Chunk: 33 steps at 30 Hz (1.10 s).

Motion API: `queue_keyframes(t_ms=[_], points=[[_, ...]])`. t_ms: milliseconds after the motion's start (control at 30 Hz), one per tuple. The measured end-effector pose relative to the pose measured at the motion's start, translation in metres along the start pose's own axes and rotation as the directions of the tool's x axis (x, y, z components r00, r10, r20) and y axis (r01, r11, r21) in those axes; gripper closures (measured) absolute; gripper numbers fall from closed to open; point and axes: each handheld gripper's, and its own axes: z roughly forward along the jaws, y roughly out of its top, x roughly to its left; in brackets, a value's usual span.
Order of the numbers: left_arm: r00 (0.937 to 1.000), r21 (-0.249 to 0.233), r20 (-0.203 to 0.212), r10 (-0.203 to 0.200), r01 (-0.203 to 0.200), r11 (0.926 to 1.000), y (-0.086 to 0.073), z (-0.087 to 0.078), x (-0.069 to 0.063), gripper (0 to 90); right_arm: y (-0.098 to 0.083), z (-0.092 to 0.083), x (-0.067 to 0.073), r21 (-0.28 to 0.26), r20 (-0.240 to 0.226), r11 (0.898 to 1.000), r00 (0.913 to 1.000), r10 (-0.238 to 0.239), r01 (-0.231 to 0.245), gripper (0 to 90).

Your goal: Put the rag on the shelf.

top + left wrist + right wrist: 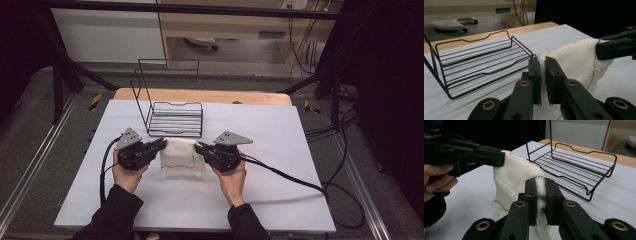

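Observation:
A white cloth (177,157) with a thin coloured stitch line hangs between the two grippers, lifted off the white table sheet (260,195). My left gripper (161,144) is shut on the cloth's left top corner; in the left gripper view (542,65) the cloth (576,60) is pinched between the jaws. On the opposite top corner my right gripper (198,148) is shut, and the right gripper view shows it (540,185) squeezing the cloth (511,182). The lower edge of the cloth still touches the sheet.
A black wire rack (172,117) with a tall wire back stands just behind the cloth, also seen as the rack (479,62) and the rack (579,167). Cables (295,177) trail from both grippers. A wooden table edge (200,95) lies behind the sheet.

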Motion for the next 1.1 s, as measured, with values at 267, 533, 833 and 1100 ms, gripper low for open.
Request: queue_keyframes(t_ms=[267,533,833,1100], points=[[1.0000,-0.041,-0.003,0.007,-0.008,0.9991,0.006,-0.007,-0.005,82.9,0.006,-0.005,0.002,-0.031,0.002,0.999,0.9998,-0.019,0.019,82.3],[1.0000,-0.075,-0.005,-0.002,0.002,0.9972,0.010,-0.013,-0.006,82.9,0.015,-0.009,0.008,-0.064,0.003,0.997,0.9990,-0.044,0.044,82.3],[1.0000,-0.110,-0.008,0.001,-0.002,0.9939,0.016,-0.020,-0.007,82.9,0.023,-0.012,0.011,-0.089,0.004,0.994,0.9983,-0.059,0.059,82.3],[0.9999,-0.147,-0.016,-0.001,-0.002,0.9891,0.023,-0.028,-0.007,82.9,0.033,-0.013,0.015,-0.121,0.008,0.990,0.9975,-0.070,0.070,82.3]])
